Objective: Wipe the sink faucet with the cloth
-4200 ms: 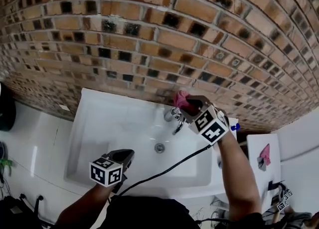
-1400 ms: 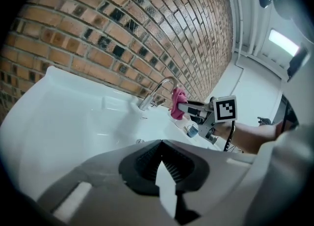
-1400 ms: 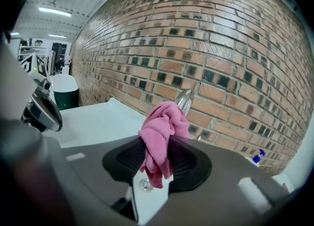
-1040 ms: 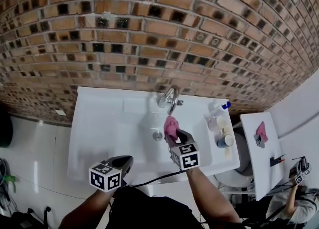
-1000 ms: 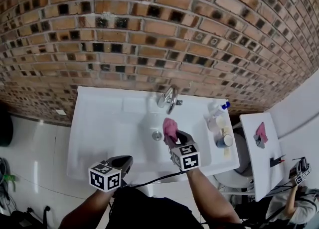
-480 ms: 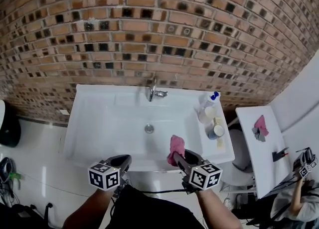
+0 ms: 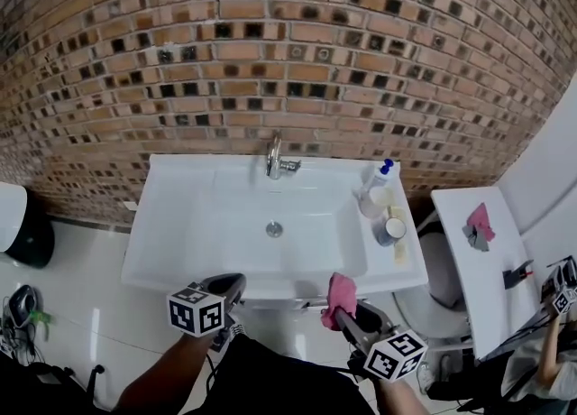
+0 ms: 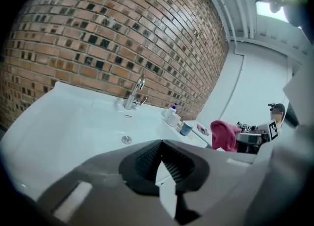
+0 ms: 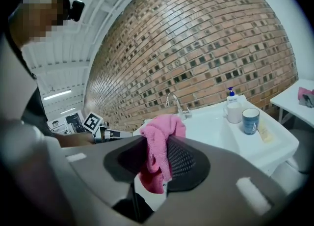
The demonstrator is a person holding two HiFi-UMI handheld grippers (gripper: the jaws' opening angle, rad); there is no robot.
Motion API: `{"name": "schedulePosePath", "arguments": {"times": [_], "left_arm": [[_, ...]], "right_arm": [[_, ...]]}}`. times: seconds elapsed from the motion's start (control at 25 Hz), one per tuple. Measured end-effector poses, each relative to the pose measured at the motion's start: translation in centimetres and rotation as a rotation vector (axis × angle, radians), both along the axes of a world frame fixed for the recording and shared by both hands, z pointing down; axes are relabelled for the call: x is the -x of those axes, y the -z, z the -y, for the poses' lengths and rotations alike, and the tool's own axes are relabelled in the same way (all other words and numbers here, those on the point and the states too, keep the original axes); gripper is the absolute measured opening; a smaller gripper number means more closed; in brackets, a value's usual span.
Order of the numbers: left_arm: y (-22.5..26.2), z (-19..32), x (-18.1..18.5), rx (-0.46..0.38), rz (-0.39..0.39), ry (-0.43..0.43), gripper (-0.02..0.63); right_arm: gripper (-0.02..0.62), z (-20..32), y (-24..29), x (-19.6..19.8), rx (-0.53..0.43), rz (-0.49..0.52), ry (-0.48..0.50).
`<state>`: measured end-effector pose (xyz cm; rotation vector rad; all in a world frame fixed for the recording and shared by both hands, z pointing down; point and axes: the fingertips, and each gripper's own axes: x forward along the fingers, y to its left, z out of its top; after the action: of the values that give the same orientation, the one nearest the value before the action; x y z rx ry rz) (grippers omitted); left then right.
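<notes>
The chrome faucet (image 7: 275, 159) stands at the back of the white sink (image 7: 176, 251), against the brick wall. Both grippers hang in front of the sink's front edge, well away from the faucet. My right gripper (image 7: 347, 312) is shut on a pink cloth (image 7: 341, 295), which bunches up above the jaws. In the right gripper view the cloth (image 9: 158, 144) hangs between the pads (image 9: 184, 163), with the faucet (image 9: 174, 102) far behind. My left gripper (image 7: 230, 285) is shut and holds nothing. In its own view the faucet (image 8: 134, 94) is far off and the cloth (image 8: 224, 135) shows at the right.
A soap bottle (image 7: 374, 182) and a blue cup (image 7: 392, 230) stand on the sink's right ledge. A white side table (image 7: 473, 269) at the right holds another pink cloth (image 7: 479, 223). A black bin (image 7: 22, 228) sits on the floor at the left.
My right gripper has drawn the pink cloth back from the faucet, across the basin, to in front of the sink's edge. The head view has backed away. The left gripper stays low.
</notes>
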<state>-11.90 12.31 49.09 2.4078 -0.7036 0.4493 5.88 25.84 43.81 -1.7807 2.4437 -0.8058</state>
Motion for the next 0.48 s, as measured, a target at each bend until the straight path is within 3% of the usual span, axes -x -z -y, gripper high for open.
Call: {"name": "schedulePosePath", "arguments": {"times": [0.48], "left_arm": [[0.8, -2.3, -0.6, -0.023, 0.023, -0.003, 0.006]], "right_arm": [[0.124, -1.3, 1.1, -0.2, -0.049, -0.093, 0.022]]}}
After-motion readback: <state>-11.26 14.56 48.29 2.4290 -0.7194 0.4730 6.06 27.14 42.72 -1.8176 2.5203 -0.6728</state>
